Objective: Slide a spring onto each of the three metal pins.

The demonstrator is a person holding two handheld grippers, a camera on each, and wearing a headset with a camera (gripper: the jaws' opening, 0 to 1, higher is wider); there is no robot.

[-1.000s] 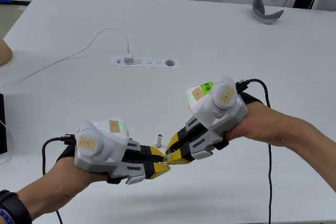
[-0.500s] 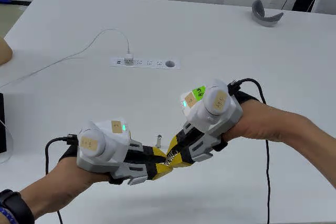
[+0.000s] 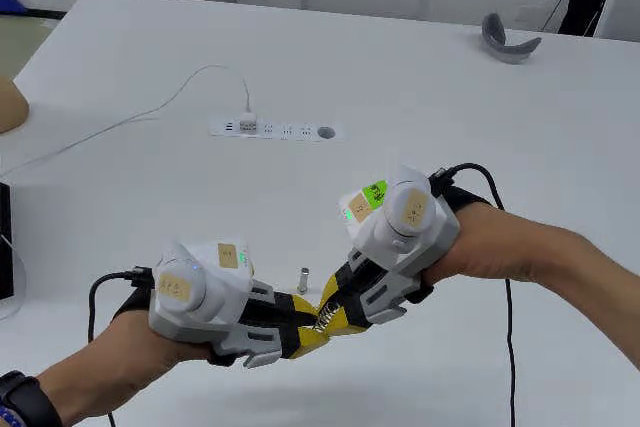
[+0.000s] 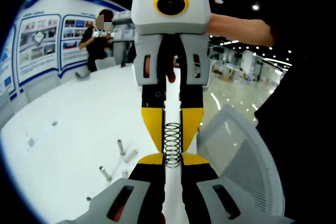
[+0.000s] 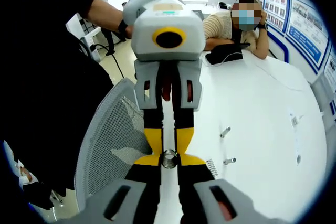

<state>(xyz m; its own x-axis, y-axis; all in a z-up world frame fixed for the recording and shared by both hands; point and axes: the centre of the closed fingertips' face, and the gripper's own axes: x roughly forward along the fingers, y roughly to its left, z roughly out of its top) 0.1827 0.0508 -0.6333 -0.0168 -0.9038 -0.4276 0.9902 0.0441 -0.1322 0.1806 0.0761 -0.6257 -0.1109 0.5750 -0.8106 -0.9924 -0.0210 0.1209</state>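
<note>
White workbench (image 3: 400, 77): left gripper (image 4: 172, 159) and right gripper (image 5: 168, 159), tips meeting, both pinch a thin steel coil spring (image 4: 172, 141). Short silver pins (image 4: 121, 147) lie at its eight o'clock in left gripper view; head view barely resolves it.

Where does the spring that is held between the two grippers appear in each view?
Head view: spring, low centre.
Left gripper view: spring, centre, upright.
Right gripper view: spring, lower centre, seen end-on.
Shared landmark: metal pins on the white table.
</note>
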